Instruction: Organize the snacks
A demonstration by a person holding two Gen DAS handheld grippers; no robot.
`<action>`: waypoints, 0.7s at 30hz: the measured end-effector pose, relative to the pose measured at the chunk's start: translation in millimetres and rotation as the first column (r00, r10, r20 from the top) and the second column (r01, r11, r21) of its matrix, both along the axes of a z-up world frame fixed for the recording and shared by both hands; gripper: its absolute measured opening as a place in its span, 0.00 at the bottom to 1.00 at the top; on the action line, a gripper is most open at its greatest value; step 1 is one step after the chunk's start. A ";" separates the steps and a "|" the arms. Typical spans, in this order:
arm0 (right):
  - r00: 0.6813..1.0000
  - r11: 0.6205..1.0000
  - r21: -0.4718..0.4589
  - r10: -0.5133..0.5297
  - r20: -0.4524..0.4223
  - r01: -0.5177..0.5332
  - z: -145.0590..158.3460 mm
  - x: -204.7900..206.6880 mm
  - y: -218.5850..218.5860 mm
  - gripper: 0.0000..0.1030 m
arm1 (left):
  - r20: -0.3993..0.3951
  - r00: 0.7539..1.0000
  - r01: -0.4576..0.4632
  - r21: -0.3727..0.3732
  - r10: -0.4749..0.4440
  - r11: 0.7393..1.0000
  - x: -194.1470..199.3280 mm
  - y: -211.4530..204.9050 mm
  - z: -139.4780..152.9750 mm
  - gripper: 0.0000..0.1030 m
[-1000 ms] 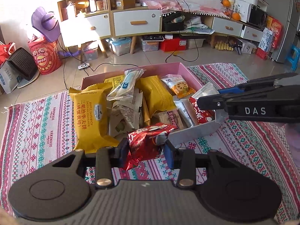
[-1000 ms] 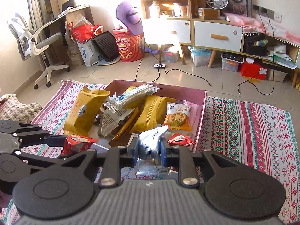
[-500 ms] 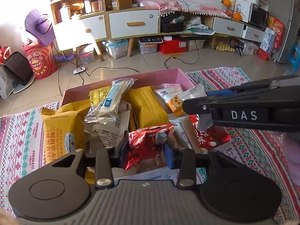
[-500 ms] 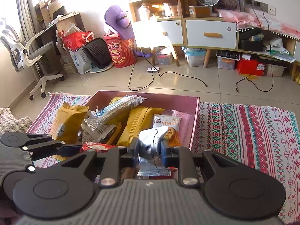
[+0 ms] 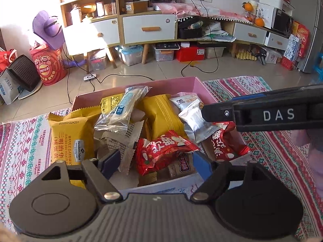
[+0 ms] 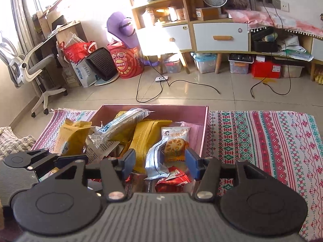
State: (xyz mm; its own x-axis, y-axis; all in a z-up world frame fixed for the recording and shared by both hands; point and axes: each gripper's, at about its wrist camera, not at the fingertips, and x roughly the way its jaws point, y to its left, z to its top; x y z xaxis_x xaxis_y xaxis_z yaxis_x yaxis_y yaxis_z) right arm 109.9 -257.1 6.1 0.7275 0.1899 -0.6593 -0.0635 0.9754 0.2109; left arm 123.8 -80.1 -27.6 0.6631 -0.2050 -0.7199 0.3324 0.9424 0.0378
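Where jaws gripped before, both packets free.

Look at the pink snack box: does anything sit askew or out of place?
Yes. The large yellow waffle sandwich packet leans over the pink cardboard box's left edge onto the patterned woven rug, while the other packets lie jumbled inside.

Bright daylight, blown-out glare upper left, fisheye-curved edges
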 end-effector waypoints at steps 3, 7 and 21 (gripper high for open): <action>1.000 1.000 -0.004 -0.008 -0.004 0.008 4.2 -8.1 1.4 0.59 | 0.013 1.000 -0.015 0.015 0.015 1.000 -11.6 6.0 4.7 0.90; 1.000 1.000 -0.016 -0.014 -0.003 0.014 7.9 -20.2 6.3 0.68 | -0.004 0.998 -0.055 0.002 0.055 0.998 -26.7 20.4 8.3 0.96; 0.999 0.995 -0.095 -0.015 -0.041 0.011 14.8 -70.7 49.7 0.90 | -0.064 0.983 -0.174 0.009 0.175 0.985 -76.3 66.5 17.5 1.00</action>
